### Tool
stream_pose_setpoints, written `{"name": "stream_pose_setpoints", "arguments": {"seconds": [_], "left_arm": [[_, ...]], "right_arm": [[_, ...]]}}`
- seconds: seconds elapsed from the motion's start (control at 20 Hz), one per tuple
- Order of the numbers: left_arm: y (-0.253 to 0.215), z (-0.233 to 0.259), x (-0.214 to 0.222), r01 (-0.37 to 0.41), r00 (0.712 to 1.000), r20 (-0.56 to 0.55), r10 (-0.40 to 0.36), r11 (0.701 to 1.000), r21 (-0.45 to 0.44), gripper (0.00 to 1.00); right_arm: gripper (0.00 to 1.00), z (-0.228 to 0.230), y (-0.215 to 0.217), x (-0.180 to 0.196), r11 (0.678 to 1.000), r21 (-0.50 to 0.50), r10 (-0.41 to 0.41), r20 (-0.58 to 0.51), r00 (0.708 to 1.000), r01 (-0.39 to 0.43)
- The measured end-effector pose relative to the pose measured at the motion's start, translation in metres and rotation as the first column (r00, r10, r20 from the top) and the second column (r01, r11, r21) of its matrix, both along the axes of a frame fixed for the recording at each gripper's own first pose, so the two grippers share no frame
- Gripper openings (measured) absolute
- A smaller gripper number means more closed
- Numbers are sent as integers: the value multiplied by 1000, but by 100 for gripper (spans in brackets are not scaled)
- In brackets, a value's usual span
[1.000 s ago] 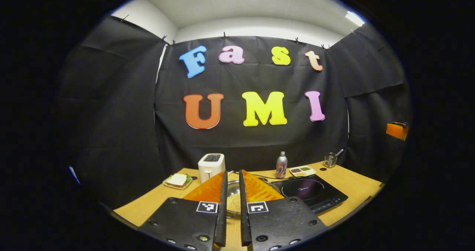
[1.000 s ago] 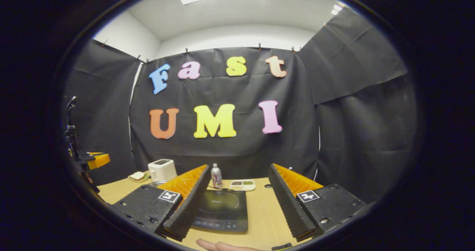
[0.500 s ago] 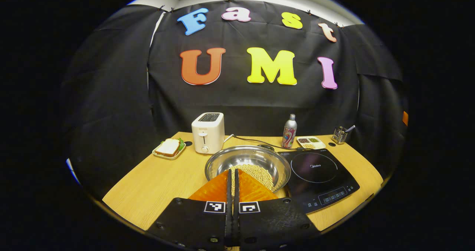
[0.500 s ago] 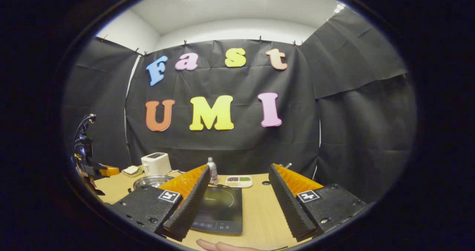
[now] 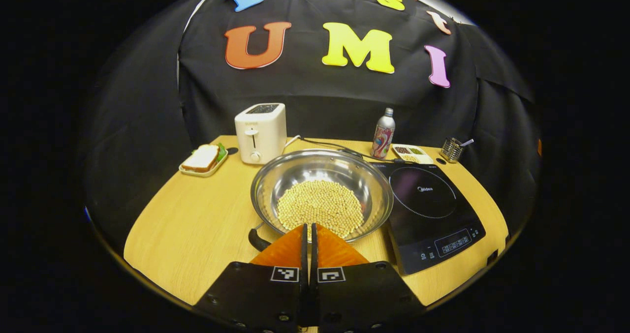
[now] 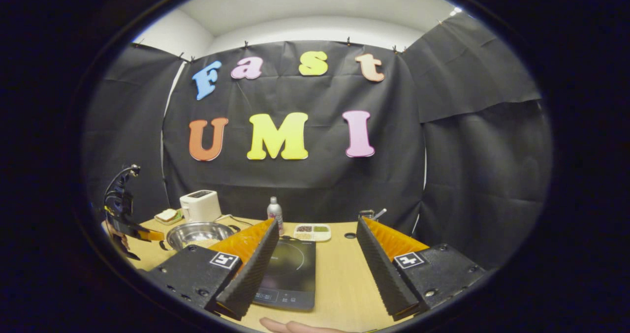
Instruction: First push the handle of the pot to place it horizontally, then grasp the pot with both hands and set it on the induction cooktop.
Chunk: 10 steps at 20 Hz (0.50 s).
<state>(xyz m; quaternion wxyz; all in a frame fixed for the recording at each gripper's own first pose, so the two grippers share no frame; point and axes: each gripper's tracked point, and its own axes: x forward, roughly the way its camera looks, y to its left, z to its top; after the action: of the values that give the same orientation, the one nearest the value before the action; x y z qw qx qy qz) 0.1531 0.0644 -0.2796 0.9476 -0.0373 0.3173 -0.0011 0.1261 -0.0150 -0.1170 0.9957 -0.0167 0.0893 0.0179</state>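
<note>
The pot [image 5: 322,195], a wide shiny steel one with a heap of pale beans [image 5: 320,208] in its bottom, sits on the wooden table [image 5: 197,225] just left of the induction cooktop [image 5: 429,207], its rim close against the cooktop's edge but not on the glass. From the left gripper view I can see its dark handle [image 5: 258,238] curling out at the near left of the rim, just beside the left gripper [image 5: 309,234], whose fingers are pressed together with barely a slit between them and nothing in it; the tips hang right at the pot's near rim, and whether they touch it I cannot tell.

The right gripper view looks low across the table from the other side. There the right gripper [image 6: 315,254] stands with its fingers spread wide apart, empty, the cooktop [image 6: 288,274] lying between and below them. The pot [image 6: 197,234] shows far off to the left, and beyond it the other gripper [image 6: 123,220] at the table's edge. A fingertip [image 6: 290,326] pokes in at the bottom.

Along the back stand a white toaster [image 5: 260,132], a sandwich on a small tray [image 5: 203,158], a bottle [image 5: 383,134], a divided dish [image 5: 412,153] and a mesh holder [image 5: 452,149]
</note>
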Motion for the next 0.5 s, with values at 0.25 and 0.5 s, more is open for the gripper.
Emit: {"name": "stream_pose_setpoints", "arguments": {"seconds": [0.25,0.5], "left_arm": [[-7,-34,-4,33,995,-96,-34,999,-9,0],[-15,-45,-9,50,986,-153,-59,997,-58,0]], "right_arm": [[97,-11,3,8,1000,-24,5,-34,999,-6],[98,-4,5,14,998,-60,-7,-24,1000,5]]}}
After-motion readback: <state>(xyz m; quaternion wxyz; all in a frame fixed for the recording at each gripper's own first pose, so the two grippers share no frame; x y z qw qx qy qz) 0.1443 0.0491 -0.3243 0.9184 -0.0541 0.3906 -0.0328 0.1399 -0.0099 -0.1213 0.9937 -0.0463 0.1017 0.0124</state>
